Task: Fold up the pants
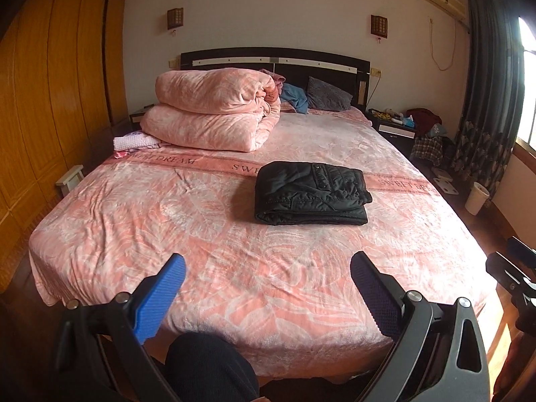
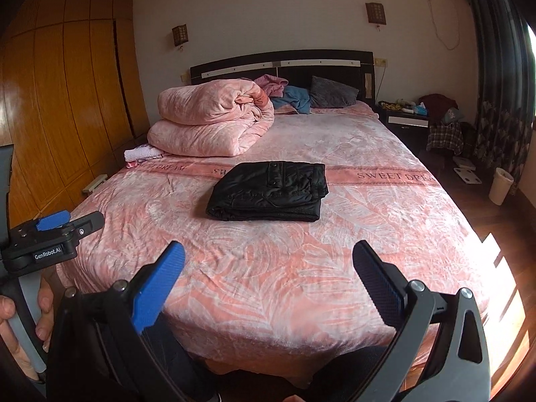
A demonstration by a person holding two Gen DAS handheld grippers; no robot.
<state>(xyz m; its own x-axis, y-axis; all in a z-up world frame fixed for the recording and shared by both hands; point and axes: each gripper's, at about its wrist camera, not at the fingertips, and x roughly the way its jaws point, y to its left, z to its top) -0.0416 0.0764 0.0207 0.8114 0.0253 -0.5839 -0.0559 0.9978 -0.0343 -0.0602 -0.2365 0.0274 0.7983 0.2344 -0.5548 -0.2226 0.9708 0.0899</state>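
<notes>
1. Left claw (image 1: 268, 278) is held low over the foot end of the bed (image 1: 234, 268), its two fingers spread wide with nothing between them, aimed up the mattress toward the headboard (image 1: 274, 62).
2. Right claw (image 2: 268, 268) sits in much the same pose beside it, fingers (image 2: 160, 284) also wide apart and empty, pointing along the bed.
3. In the right wrist view, the left claw (image 2: 55, 222) shows at the left edge, level and facing the bed, with a hand (image 2: 20, 321) wrapped around its grey handle.
4. Both claws are well apart from the pants (image 1: 313, 192); neither touches any cloth.
5. The pants lie folded into a compact black bundle on the pink bedspread, about the middle of the bed and a little right of centre in the left wrist view.
6. The bundle's long side runs across the bed, roughly parallel to the headboard, with its stacked folded edges facing the claws and a buttoned flap on top toward the far side.
7. Beyond it, a rolled pink quilt (image 1: 214, 110) rests near the pillow (image 1: 326, 93).
</notes>
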